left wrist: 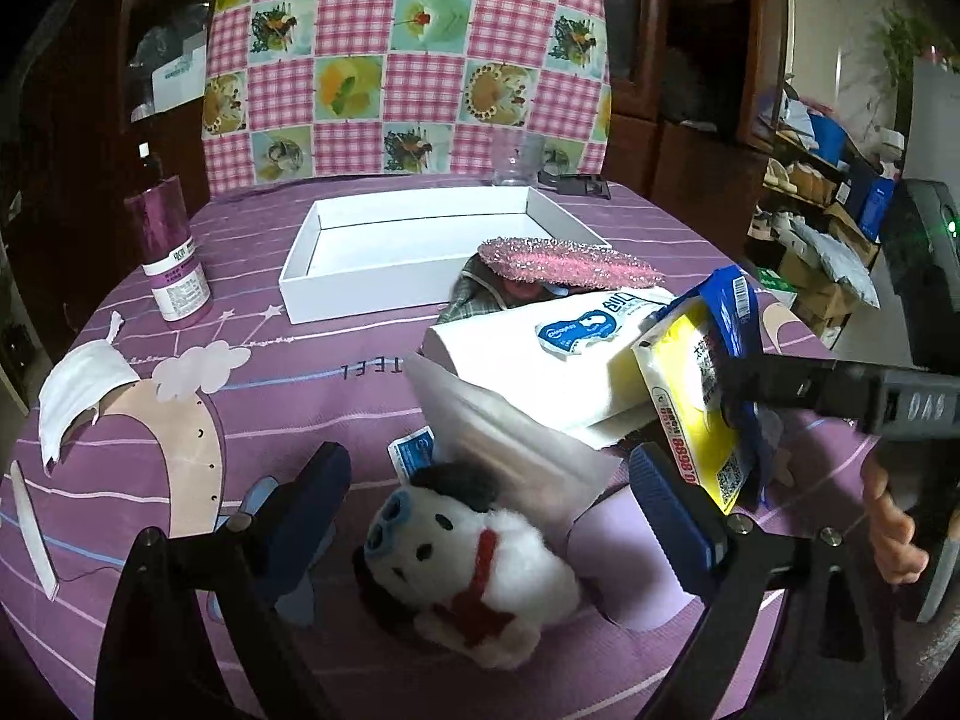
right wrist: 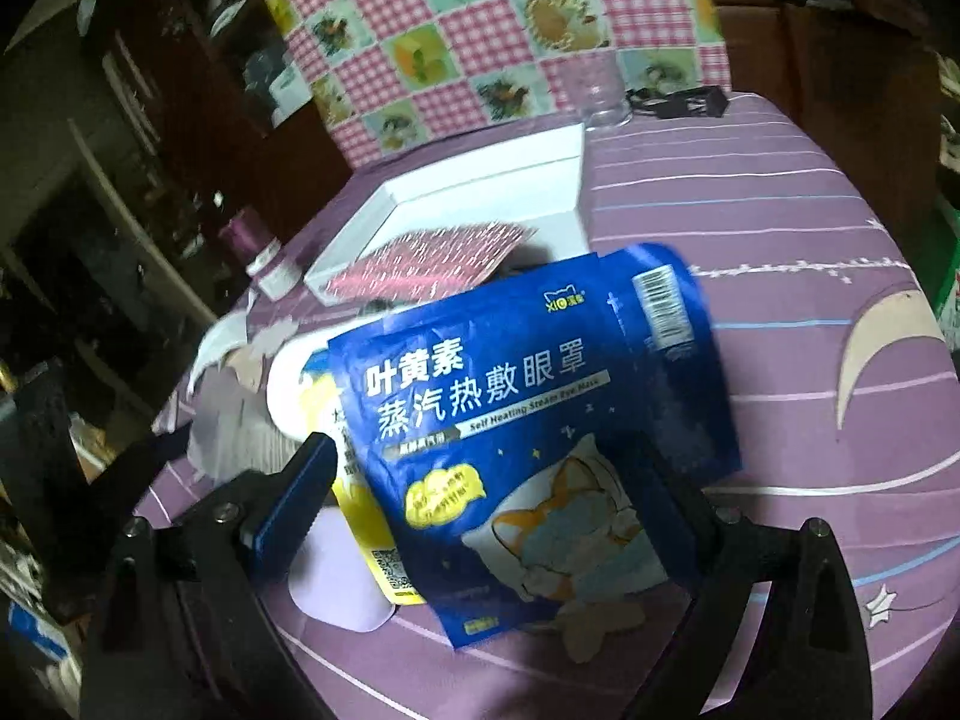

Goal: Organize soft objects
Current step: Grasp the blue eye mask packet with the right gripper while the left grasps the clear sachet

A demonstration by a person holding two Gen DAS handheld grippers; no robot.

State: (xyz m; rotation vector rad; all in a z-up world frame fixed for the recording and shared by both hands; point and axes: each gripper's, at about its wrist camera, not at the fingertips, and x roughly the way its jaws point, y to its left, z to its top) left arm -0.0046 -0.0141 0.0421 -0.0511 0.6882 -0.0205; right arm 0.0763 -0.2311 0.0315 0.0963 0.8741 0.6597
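Observation:
A white plush cow (left wrist: pixel 462 564) lies on the purple tablecloth between the open fingers of my left gripper (left wrist: pixel 486 498). Behind it lie a clear plastic bag (left wrist: pixel 504 438), a white tissue pack (left wrist: pixel 540 360), a pink fuzzy pad (left wrist: pixel 564 264) and an empty white tray (left wrist: pixel 414 240). My right gripper (right wrist: pixel 480 480) stands around a blue eye-mask packet (right wrist: pixel 534 420); its fingers (right wrist: pixel 294 492) look spread, and I cannot tell if they grip it. In the left wrist view the packets, yellow (left wrist: pixel 696 396) and blue (left wrist: pixel 735 312), sit at the right gripper's tip.
A purple bottle (left wrist: pixel 174 258) stands at the left of the tray. A white face mask (left wrist: pixel 78 390) lies at the table's left edge. A clear cup (left wrist: pixel 516 162) and a black clip (left wrist: pixel 576 183) sit behind the tray. A checked cloth (left wrist: pixel 408 54) covers the chair back.

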